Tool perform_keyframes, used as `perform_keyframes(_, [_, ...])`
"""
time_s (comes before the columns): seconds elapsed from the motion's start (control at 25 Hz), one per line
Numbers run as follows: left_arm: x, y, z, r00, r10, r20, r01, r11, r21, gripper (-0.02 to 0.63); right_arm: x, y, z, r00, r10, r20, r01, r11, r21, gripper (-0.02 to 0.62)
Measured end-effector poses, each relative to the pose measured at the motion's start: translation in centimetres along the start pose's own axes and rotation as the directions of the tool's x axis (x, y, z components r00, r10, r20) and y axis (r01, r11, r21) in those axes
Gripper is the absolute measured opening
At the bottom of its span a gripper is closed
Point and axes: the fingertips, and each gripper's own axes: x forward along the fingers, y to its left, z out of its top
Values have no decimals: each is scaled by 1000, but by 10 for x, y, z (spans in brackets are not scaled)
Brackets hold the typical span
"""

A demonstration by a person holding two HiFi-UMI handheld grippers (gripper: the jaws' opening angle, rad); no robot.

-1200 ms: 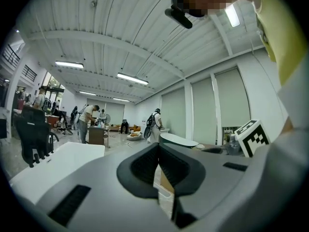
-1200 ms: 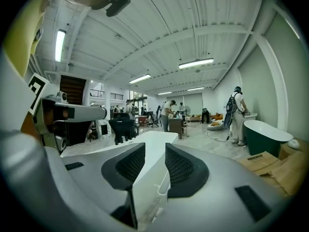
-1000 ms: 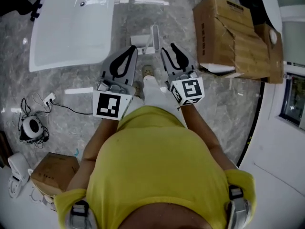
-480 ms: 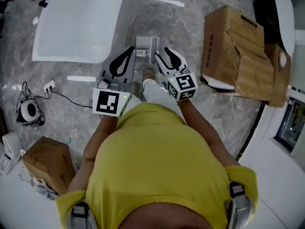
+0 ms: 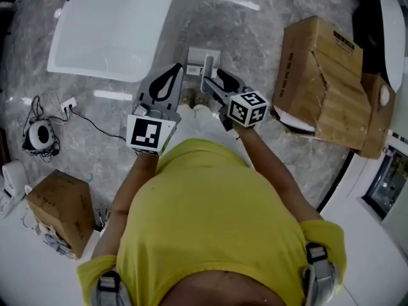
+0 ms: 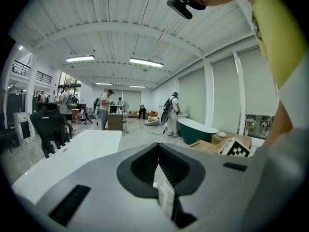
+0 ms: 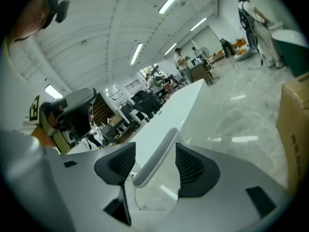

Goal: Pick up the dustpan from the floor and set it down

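Note:
The white dustpan (image 5: 203, 57) rests on the grey marble floor just ahead of the person's feet. My right gripper (image 5: 214, 76) reaches down to it. In the right gripper view the dustpan's rounded handle (image 7: 155, 154) runs between the two dark pads (image 7: 193, 167) with a gap on each side. The jaws are opening and neither pad presses on the handle. My left gripper (image 5: 173, 72) hangs beside it on the left, jaws shut with nothing held; its pads (image 6: 145, 166) meet in a thin line.
A white bathtub (image 5: 115, 24) lies on the floor at the upper left. A torn cardboard box (image 5: 325, 75) stands at the right, a smaller box (image 5: 60, 206) at the lower left. A cable with a round device (image 5: 39, 136) lies at the left.
Both grippers have sunk towards the floor. The right one has rolled and its jaws have spread apart around the dustpan handle. The left gripper stays shut.

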Motion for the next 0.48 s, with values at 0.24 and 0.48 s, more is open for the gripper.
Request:
perform_keyframes(0.24, [15,4,-11,998,-41,-42,41,999,0,2,18,-3,-16,992,120,-29,-109,960,257,284])
perform_keyframes(0.48, [23,10,-7,995,-88,-53,88,996,-4,2,33,5,-17,977,214,-20,-190,900,392,264])
